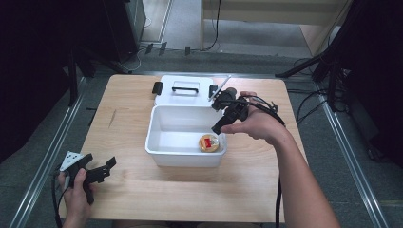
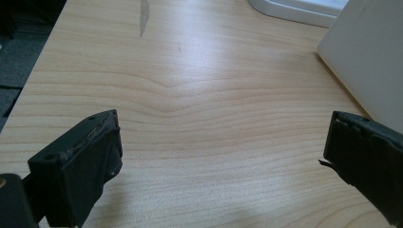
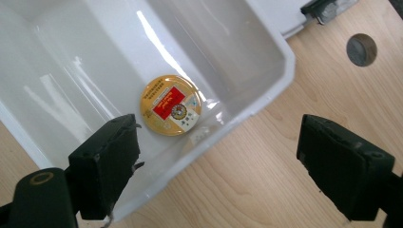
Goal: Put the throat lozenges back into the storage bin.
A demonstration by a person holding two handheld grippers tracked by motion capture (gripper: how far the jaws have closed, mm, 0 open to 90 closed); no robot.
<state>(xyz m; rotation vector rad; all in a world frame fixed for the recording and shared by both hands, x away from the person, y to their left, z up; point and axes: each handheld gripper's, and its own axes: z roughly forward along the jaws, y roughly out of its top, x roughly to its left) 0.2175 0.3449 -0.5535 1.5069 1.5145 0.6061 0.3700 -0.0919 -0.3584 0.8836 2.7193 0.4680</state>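
Gold-rimmed and flat, the small round tin with a red-and-white label (image 3: 171, 105) lies face up on the floor of the white rectangular plastic bin (image 1: 157, 127), in the corner nearest the person's right hand. We judge it light and rigid, with a smooth, probably slippery lid and rim. Lying so low, it offers little height to pinch. The best hold looks like a grip across its diameter, jaws reaching down to the rim on opposite sides. The bin wall just beside it leaves little room for one jaw.

The right tongs (image 3: 218, 161) hover above that corner with jaws spread wide, holding nothing. One jaw hangs over the bin's interior, the other over the light wooden tabletop (image 3: 266, 156) outside the rim. They touch neither tin nor bin, as far as we can tell.

The left tongs (image 1: 97, 173) sit well apart near the tabletop's front left edge, also wide open and empty. Behind the bin lies its white lid with a black handle (image 1: 185, 88).
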